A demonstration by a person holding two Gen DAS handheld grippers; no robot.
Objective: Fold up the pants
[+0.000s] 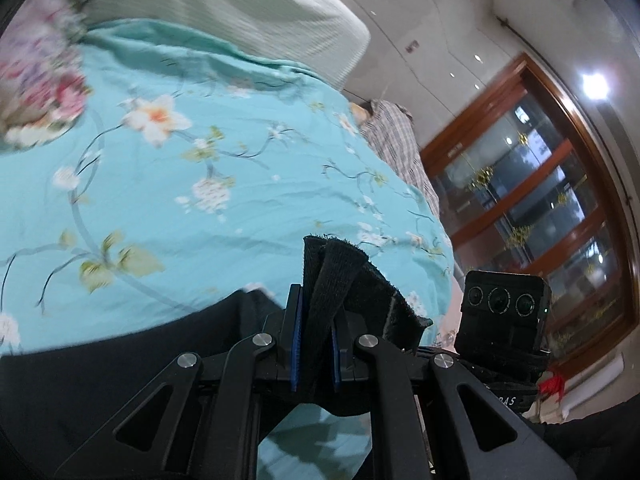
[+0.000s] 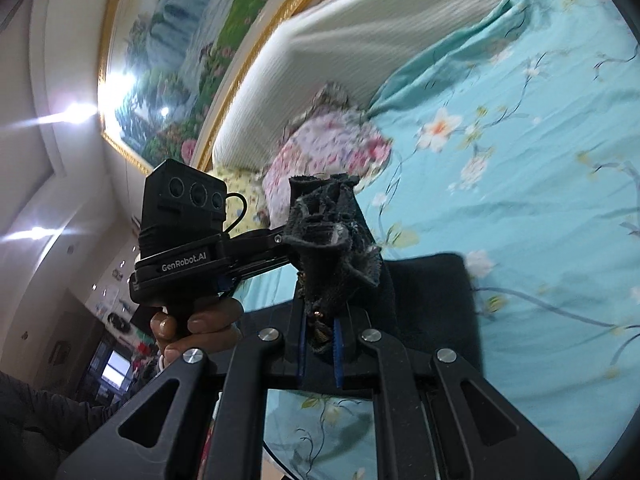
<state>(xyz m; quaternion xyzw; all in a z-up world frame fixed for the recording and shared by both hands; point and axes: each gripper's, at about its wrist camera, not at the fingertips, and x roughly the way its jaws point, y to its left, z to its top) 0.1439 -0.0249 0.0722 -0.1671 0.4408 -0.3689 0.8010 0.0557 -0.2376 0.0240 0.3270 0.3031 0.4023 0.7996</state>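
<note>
Claws first, nearest the lenses. Left claw [image 1: 316, 344]: jaws drawn nearly together, blue pads clamped on a bunched strip of the black pants [image 1: 336, 276], which stands up between them as a frayed hem or band. More of the dark cloth spreads low, just past the linkage, across the bed [image 1: 224, 184].

Right claw [image 2: 320, 350]: likewise almost closed, pads pinching a crumpled wad of the same pants [image 2: 332, 232], seam and raw edge showing (something like a zip or metal fitting sits at the pinch, too small to be sure). Behind it a dark panel of the garment lies on the bed's sheet, near the edge closest to the person. In the right view the left claw comes in from the side, its camera block [image 2: 188, 200] on top, the person's left hand [image 2: 192, 328] wrapped round the grip, dark sleeve below.

Middle ground: teal floral sheet, wrinkled, covering the bed. A pink floral pillow [image 2: 332, 148] rests toward the head end.

Far: pale ribbed headboard [image 2: 360, 36], a gilt-framed landscape painting [image 2: 180, 60] above it. In the left view a checked cloth [image 1: 396, 140] at the bed's far edge, and a wood-framed glass door [image 1: 532, 184] beyond. Both views motion-blurred.
</note>
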